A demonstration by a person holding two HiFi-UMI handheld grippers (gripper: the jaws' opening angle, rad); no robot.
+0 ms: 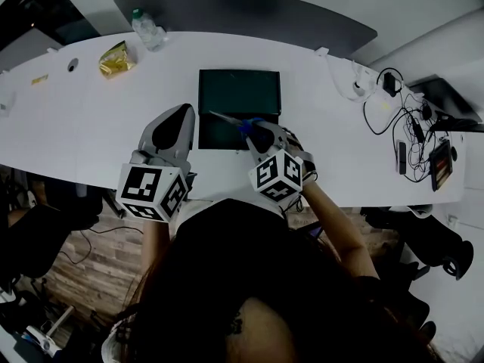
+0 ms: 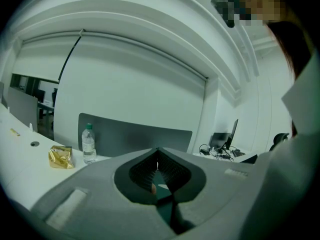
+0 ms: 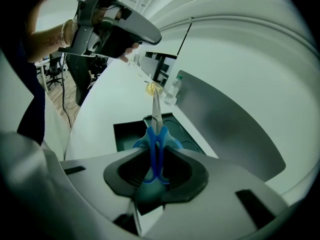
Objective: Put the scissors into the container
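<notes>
Blue-handled scissors were clamped by their handles in the right tongs. Their blades were closed and pointed ahead toward the dark green, tray-like container on the white tabletop. In the head view the scissors hung at the container's near edge, about its 6 o'clock side, with the tips aimed toward roughly 10 o'clock; whether they touched the tray could not be told. The left tongs stood off at the container's 8 o'clock, jaws together with nothing between them. The step in hand seemed to be the carry to the container, with the scissors not yet set down. The next move would likely call for lowering them past the rim, laying them flat on the tray's floor, and only then parting the tongs. No writing could be read. The cubes bore only black-and-white square markers, and the labels on the water bottle and gold snack packet, at the container's 10 to 11 o'clock, were too small.
</notes>
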